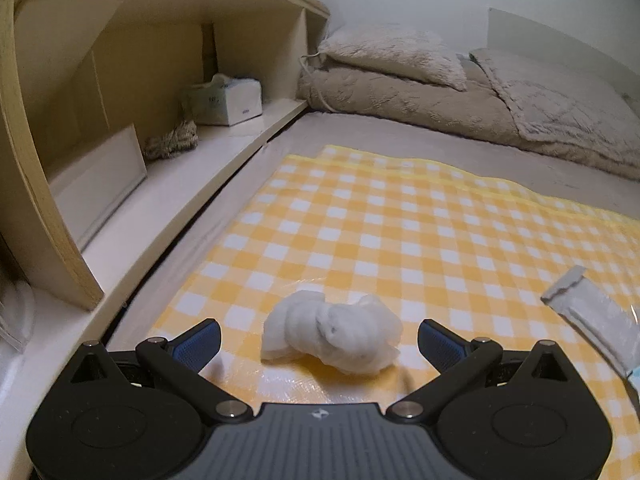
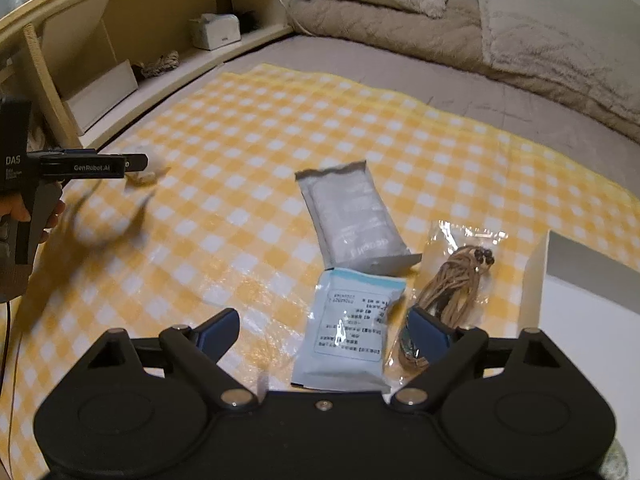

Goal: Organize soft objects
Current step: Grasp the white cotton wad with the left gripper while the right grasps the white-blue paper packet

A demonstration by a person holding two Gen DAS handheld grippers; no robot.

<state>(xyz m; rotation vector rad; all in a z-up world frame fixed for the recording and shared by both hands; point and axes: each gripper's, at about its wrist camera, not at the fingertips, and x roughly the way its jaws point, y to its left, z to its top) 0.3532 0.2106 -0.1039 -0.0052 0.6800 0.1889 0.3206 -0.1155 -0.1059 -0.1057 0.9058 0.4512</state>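
Note:
A crumpled white soft wad [image 1: 332, 334] lies on the yellow checked cloth [image 1: 400, 232]. My left gripper [image 1: 319, 340] is open, its blue-padded fingers on either side of the wad, apart from it. In the right wrist view the left gripper [image 2: 136, 166] shows at the far left over the cloth [image 2: 248, 128], hiding most of the wad. My right gripper [image 2: 326, 330] is open and empty above a pale blue packet [image 2: 348, 340]. A grey packet [image 2: 356, 216] and a clear bag of brown cord [image 2: 452, 280] lie beside it.
A wooden shelf unit [image 1: 120, 80] runs along the left, holding a tissue box [image 1: 228, 100] and a coil of rope [image 1: 172, 142]. A pillow [image 1: 392, 50] and beige blankets [image 1: 520, 112] lie at the back. A white box [image 2: 560, 276] stands at the right.

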